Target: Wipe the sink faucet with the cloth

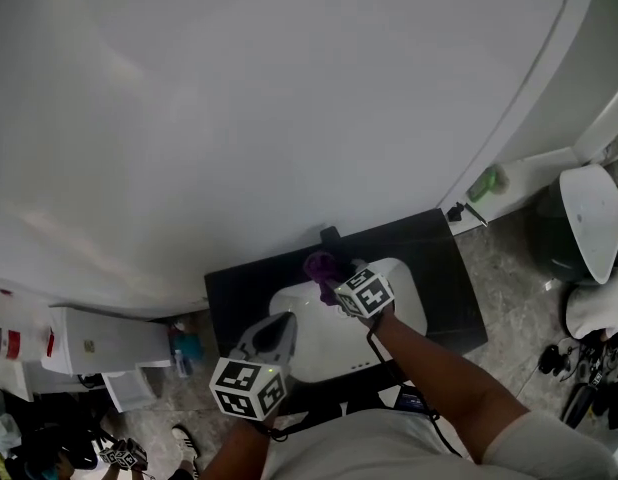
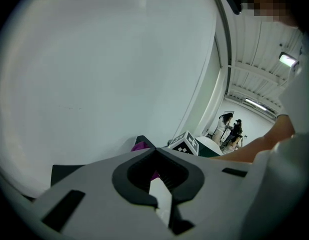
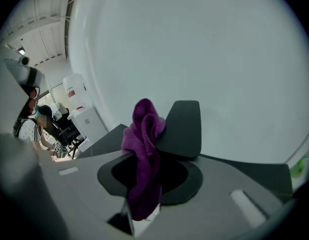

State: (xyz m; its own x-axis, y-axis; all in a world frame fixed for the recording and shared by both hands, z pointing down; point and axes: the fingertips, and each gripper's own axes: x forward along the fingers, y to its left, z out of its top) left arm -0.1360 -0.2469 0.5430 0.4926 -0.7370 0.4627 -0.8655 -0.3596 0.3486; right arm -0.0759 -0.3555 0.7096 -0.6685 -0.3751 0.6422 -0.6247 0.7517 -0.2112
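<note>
The black faucet [image 1: 331, 235] stands at the back of the white sink [image 1: 404, 303]. My right gripper [image 1: 331, 279] is shut on a purple cloth [image 1: 319, 265], which it holds right against the front of the faucet. In the right gripper view the cloth [image 3: 144, 149] hangs bunched between the jaws, with the flat black faucet [image 3: 185, 126] just behind it. My left gripper [image 1: 272, 330] hovers over the sink's front left, shut and holding nothing. Its own view looks past the closed jaws [image 2: 155, 151] to the cloth [image 2: 141, 146].
The sink sits in a black countertop [image 1: 451, 288] against a curved white wall. A green bottle [image 1: 486, 183] lies on a ledge at the right. A dark bin with a white lid [image 1: 587, 218] stands at far right. A white cabinet [image 1: 99, 340] is at the left.
</note>
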